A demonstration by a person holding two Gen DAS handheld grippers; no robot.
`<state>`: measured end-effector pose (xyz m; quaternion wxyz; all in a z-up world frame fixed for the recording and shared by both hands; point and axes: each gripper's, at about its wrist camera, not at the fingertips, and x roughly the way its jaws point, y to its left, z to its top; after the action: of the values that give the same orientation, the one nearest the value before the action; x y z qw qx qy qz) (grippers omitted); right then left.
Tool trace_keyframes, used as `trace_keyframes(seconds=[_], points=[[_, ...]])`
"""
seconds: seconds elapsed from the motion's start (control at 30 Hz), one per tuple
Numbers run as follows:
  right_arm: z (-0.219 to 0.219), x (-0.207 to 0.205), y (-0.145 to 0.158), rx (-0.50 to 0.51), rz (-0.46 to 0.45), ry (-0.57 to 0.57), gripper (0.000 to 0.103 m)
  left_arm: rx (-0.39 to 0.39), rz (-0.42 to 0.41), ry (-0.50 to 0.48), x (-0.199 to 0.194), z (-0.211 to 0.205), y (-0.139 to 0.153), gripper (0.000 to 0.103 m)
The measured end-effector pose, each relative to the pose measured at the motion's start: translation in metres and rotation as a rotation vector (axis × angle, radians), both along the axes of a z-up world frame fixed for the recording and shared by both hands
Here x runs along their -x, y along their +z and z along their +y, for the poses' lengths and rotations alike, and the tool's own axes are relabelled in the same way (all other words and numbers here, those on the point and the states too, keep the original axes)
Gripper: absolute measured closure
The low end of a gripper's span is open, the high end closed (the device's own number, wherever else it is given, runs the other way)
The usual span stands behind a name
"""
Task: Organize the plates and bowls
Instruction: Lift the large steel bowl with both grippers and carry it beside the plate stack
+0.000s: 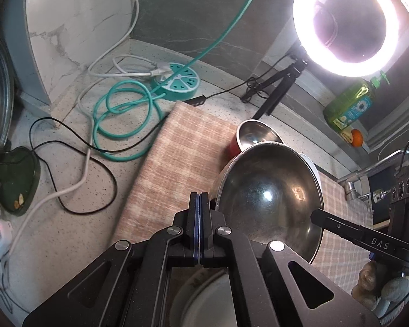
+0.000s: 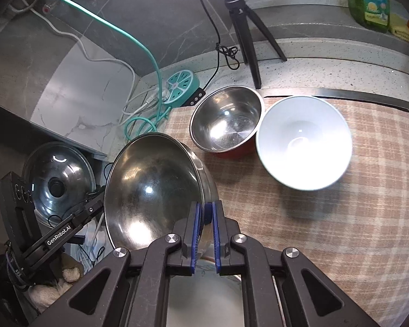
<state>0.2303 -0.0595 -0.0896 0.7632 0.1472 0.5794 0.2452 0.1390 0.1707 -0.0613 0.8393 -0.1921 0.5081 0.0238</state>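
A large steel bowl point(image 2: 152, 188) hangs tilted above the checked mat point(image 2: 327, 231), and my right gripper point(image 2: 207, 209) is shut on its near rim. In the left wrist view that bowl point(image 1: 270, 193) fills the middle, with the right gripper point(image 1: 315, 215) reaching its far rim. My left gripper point(image 1: 200, 197) is shut, pads together, its tip right beside the bowl's outer wall; in the right wrist view the left gripper point(image 2: 99, 205) meets the bowl's left rim. A small steel bowl with a red outside point(image 2: 226, 120) and a white bowl point(image 2: 304, 141) stand on the mat. A white dish point(image 2: 204, 299) lies below my fingers.
A ring light point(image 1: 340, 62) on a black tripod point(image 2: 245, 35) stands at the back. A teal power strip point(image 1: 177, 81) and looped cables point(image 1: 117, 111) lie left of the mat. A glass pot lid point(image 2: 57, 182), a green bottle point(image 1: 349, 106), an orange point(image 1: 356, 137) and a tap point(image 1: 351, 186) are nearby.
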Motion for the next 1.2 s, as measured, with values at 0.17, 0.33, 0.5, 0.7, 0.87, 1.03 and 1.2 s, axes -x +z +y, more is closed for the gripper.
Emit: trace_keyframes(seconds=[0.17,0.33,0.5,0.7,0.87,1.03,1.2], points=[[-0.023,0.011,0.004,-0.003,-0.002,-0.007,0.095,0.001,-0.006,-0.008,0.009,-0.022,0.005,0.103],[-0.051,0.022,0.005,-0.007,0.002,-0.023,0.094,0.006,-0.008,-0.025,0.015,-0.047,0.007,0.103],[-0.079,0.031,0.005,-0.008,0.003,-0.047,0.095,0.012,-0.006,-0.049,0.019,-0.072,0.007,0.103],[-0.113,0.039,0.004,-0.005,0.003,-0.08,0.095,0.022,0.004,-0.078,0.024,-0.104,0.003,0.103],[-0.141,0.05,0.001,0.003,0.009,-0.099,0.094,0.044,0.021,-0.098,0.031,-0.126,-0.005,0.103],[-0.163,0.06,-0.001,0.012,0.012,-0.115,0.094,0.055,0.037,-0.119,0.039,-0.148,-0.011,0.103],[-0.178,0.067,-0.004,0.02,0.016,-0.129,0.094,0.066,0.055,-0.126,0.047,-0.164,-0.019,0.103]])
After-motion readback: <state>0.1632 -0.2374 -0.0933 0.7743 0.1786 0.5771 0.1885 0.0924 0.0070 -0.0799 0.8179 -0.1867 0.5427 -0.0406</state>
